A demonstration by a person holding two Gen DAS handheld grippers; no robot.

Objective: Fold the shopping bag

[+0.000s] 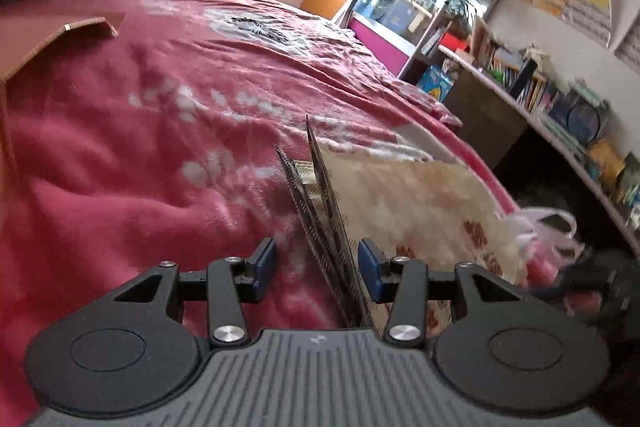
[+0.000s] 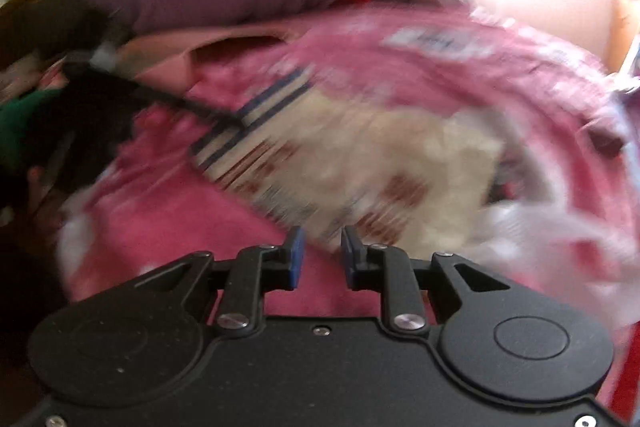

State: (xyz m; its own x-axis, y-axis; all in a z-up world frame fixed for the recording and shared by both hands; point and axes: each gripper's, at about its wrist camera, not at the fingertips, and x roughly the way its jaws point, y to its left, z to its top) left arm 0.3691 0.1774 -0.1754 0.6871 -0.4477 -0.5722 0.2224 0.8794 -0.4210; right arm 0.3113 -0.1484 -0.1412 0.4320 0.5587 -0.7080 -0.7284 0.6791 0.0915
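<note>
Left gripper (image 1: 317, 269): jaws spread wide, nothing clamped. Upright edges of the shopping bag (image 1: 420, 199) stand between the blue pads, nearer the right-hand one and apparently against it; contact cannot be confirmed. Several thin layered edges fan upward through the gap.

Right gripper (image 2: 322, 257): jaws parted with a narrower gap, nothing between them. It hovers just at the near edge of the bag (image 2: 360, 155). This view is heavily motion-blurred, so detail is poor.

Bag location: on the pink blanket (image 1: 140, 147) covering the bed, close to the bed's edge on the shelving side. Cream body with reddish-brown print; a striped band runs along one end. A dark handle strap (image 2: 192, 105) trails from the striped end toward the left of the right wrist view. Most of the body lies flat, only the edge by the left gripper stands up.

Judged stage: lining up a grasp for a fold, neither side holding.

Risks:
- Left jaws may close on only some of the fanned layers; the rest would slip and the fold go uneven.
- Soft blanket nap sits directly under both grippers; a low closure could pinch blanket with bag.
- Blur suggests a fast right gripper; it could push the flat body off line.
- Loose strap could get trapped inside the fold.
</note>
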